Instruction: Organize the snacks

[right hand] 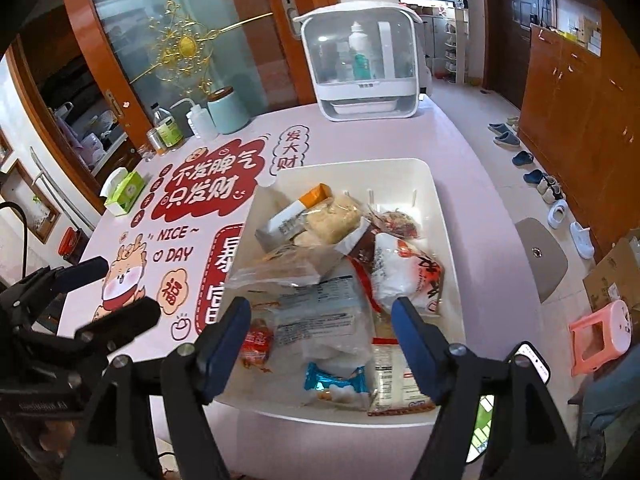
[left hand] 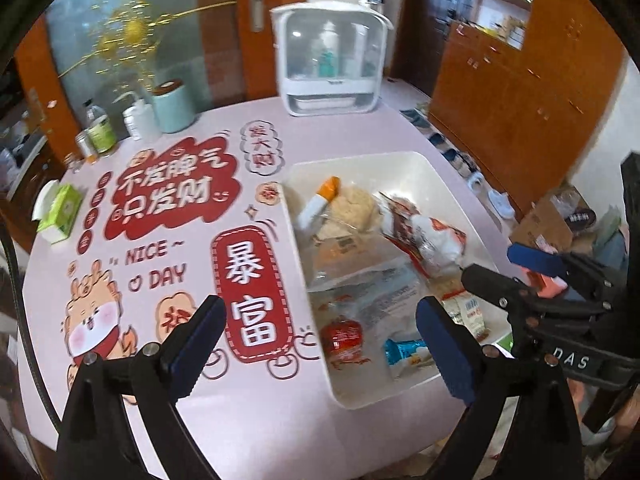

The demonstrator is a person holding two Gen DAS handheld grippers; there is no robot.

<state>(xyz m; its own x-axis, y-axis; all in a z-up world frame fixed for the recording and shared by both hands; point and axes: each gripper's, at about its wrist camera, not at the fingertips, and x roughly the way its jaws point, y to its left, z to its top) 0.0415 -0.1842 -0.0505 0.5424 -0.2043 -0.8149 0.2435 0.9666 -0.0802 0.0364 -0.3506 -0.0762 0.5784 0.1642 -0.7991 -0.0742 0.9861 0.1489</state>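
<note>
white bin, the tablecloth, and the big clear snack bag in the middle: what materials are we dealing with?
White bin: looks like rigid moulded plastic, smooth semi-gloss, with rounded corners and thin, even walls.
Tablecloth: probably wipe-clean vinyl or PVC; pink, printed graphics, lies flat with a soft sheen.
Clear snack bag: thin transparent plastic film, crinkled, with glare patches and print showing through.

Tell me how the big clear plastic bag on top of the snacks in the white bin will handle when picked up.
The clear plastic bag looks floppy: its film is creased and draped over the other packs. It probably slips, since it is glossy. Lifting it may drag the small blue packet tucked at its near edge in the white bin.
</note>
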